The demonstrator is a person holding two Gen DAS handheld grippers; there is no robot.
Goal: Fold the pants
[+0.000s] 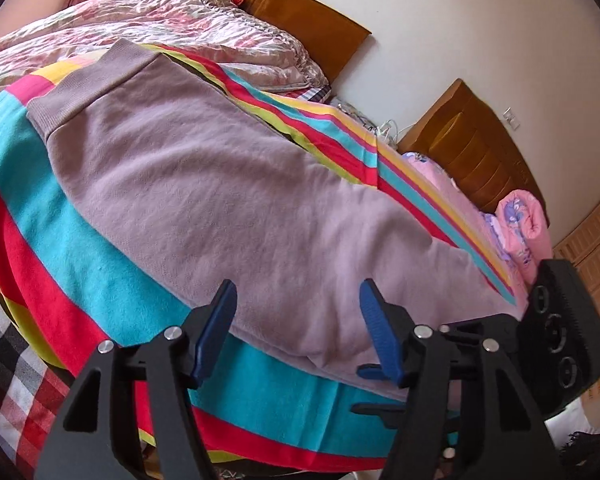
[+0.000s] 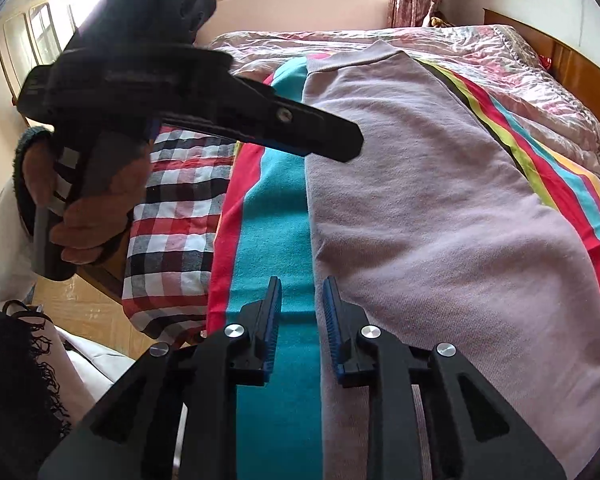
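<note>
My left gripper [image 1: 298,322] hangs with jaws apart, nothing between them, over the near edge of the pants [image 1: 228,184]. My right gripper [image 2: 302,328] has jaws slightly apart and empty, straddling that edge. The pants lie flat along the striped blanket [image 1: 80,264], waistband at 11 o'clock. If I pinch carelessly, I judge I'd catch the blanket too, or only the top layer, and the fold would skew. The pants are soft mauve fleece with ribbed waistband; the blanket looks smooth and thin.
</note>
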